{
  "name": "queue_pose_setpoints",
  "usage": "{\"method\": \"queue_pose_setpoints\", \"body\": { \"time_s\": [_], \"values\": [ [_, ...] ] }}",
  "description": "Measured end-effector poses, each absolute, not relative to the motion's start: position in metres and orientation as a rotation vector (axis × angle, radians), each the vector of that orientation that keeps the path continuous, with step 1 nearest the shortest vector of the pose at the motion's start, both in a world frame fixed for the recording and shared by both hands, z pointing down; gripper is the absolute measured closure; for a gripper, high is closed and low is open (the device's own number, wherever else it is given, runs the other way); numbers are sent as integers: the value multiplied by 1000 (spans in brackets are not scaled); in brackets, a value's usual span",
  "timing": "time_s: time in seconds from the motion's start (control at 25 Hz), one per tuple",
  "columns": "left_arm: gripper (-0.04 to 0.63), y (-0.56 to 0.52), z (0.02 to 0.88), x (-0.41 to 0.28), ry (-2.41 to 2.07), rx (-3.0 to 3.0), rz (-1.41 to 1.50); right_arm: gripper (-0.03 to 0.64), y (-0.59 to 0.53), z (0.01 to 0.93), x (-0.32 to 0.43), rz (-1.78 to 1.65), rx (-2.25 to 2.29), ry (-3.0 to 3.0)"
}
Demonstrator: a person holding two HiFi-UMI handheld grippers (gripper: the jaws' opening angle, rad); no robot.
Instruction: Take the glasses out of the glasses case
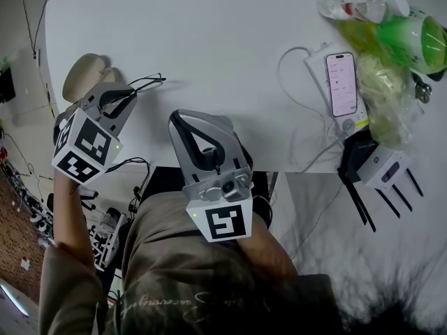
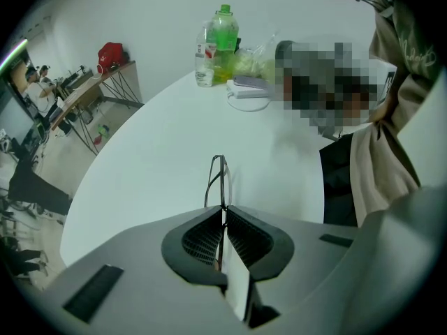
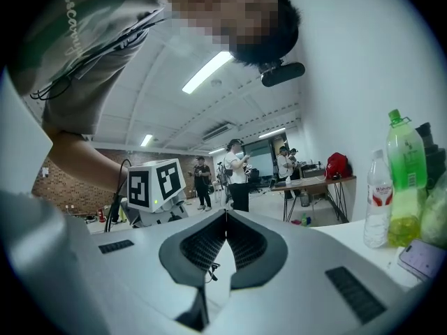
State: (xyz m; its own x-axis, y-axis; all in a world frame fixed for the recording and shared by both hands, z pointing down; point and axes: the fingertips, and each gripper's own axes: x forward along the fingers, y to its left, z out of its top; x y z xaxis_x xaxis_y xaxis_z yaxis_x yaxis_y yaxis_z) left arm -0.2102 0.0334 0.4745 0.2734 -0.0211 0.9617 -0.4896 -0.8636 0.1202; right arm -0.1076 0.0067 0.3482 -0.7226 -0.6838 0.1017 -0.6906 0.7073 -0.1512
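Observation:
My left gripper [image 1: 128,93] is shut on thin black-rimmed glasses [image 1: 145,82] and points steeply down over the white table [image 1: 209,33]. In the left gripper view the glasses [image 2: 217,179] stick out edge-on past the closed jaws of the left gripper [image 2: 223,211]. The beige glasses case [image 1: 84,75] lies on the table just behind that gripper, partly hidden by it. My right gripper [image 1: 179,119] hovers at the table's near edge, to the right of the left one. In its own view the right gripper [image 3: 225,216] is shut with nothing in it.
At the right of the table lie a phone [image 1: 341,82] on a white block with a cable, a clear bottle [image 1: 360,2], a green bottle [image 1: 412,37] and a plastic bag [image 1: 384,96]. A white router [image 1: 384,166] sits near the table's edge. People stand far off in the room.

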Motion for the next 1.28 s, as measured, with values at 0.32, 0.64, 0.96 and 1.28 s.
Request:
{"method": "queue_pose_setpoints", "body": {
  "time_s": [0.32,0.64,0.96,1.28],
  "values": [
    [563,27,477,-192,-444,2190,1596,605,-3,355,-89,287,1211,-2837],
    [563,31,478,-185,-457,2207,1602,605,-2,350,-79,337,1242,-2867],
    [563,35,477,-178,-499,2200,1597,605,6,349,-66,325,1220,-2870],
    [563,47,479,-151,-522,2197,1584,606,8,346,-46,332,1175,-2908]
  ]
}}
